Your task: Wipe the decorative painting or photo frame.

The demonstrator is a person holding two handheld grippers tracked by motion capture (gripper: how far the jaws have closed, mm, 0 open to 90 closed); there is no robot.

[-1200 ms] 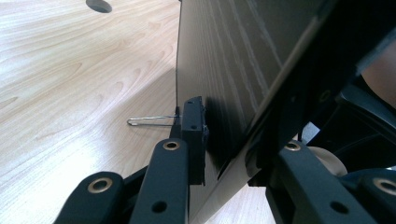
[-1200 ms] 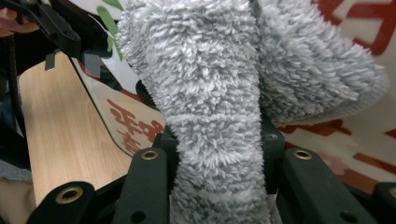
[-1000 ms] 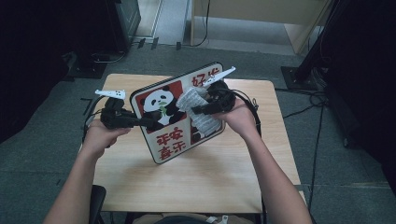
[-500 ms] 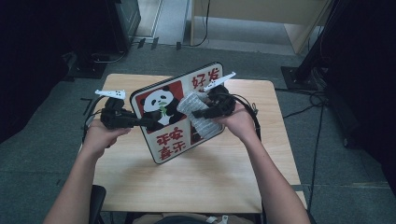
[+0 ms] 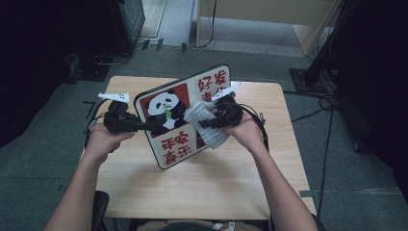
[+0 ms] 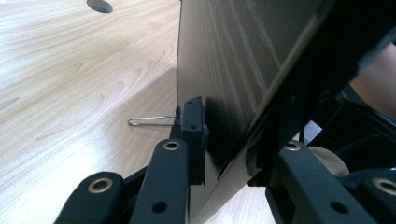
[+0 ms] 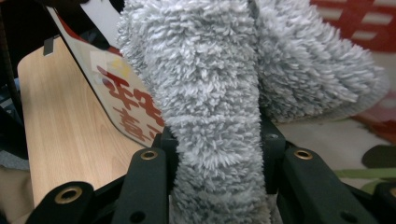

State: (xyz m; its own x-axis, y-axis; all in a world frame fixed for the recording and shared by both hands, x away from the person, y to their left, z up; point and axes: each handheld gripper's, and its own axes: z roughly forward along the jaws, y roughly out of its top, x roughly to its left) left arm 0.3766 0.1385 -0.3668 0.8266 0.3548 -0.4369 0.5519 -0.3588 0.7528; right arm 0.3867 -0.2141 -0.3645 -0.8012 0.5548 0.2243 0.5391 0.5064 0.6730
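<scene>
A panda sign board [image 5: 168,139] with red panels and Chinese characters is held tilted above the wooden table [image 5: 216,183]. My left gripper [image 5: 153,126] is shut on the board's left edge. In the left gripper view its jaws [image 6: 229,144] clamp the edge of the board [image 6: 233,56], whose dark wood-grain back faces the camera. My right gripper [image 5: 206,120] is shut on a grey fluffy cloth [image 5: 208,130] that lies against the board's printed face. In the right gripper view the cloth [image 7: 210,84] bulges up between the jaws [image 7: 217,140], with the board [image 7: 126,98] just behind it.
The table [image 7: 56,121] is small, with dark carpet on all sides. Cables [image 5: 312,110] trail off its right edge and a black stand [image 5: 312,72] rises at the back right. A round hole [image 6: 99,5] is cut in the tabletop. A thin metal pin [image 6: 149,120] sticks out by the board's edge.
My right gripper has slid the cloth a little down the board's face, toward the person. The left gripper and the board have stayed put.
</scene>
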